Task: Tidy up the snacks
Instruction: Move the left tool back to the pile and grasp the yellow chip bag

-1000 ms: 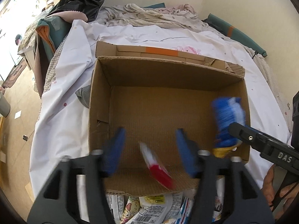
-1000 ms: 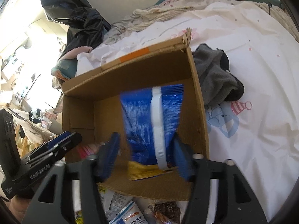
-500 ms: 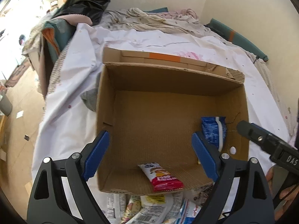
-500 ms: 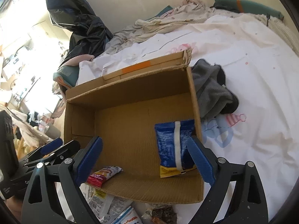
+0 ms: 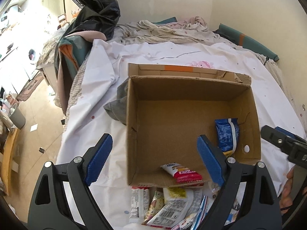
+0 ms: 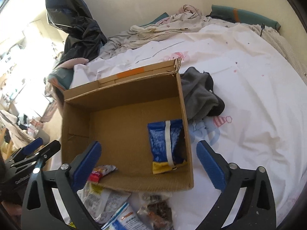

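Observation:
An open cardboard box (image 5: 132, 134) (image 6: 74, 126) sits on the white bed sheet. Inside it lie a red and white snack packet (image 5: 182, 173) (image 6: 102, 170) near the front wall and a blue snack bag (image 5: 227, 133) (image 6: 167, 143) against the right wall. My left gripper (image 5: 154, 162) is open and empty, held above the box's front left. My right gripper (image 6: 148, 164) is open and empty above the box's front right. Several loose snack packets (image 5: 168, 205) (image 6: 107, 197) lie on the sheet in front of the box.
A grey garment (image 6: 199, 94) (image 5: 117, 107) lies partly under the box. Crumpled bedding (image 5: 165, 30) and a black plastic bag (image 5: 96, 5) are at the far end of the bed. The bed's left edge drops to the floor (image 5: 38, 118).
Both grippers opened and let their packets fall into the box: red from the left, blue from the right. Both grippers then pulled back and up from the box.

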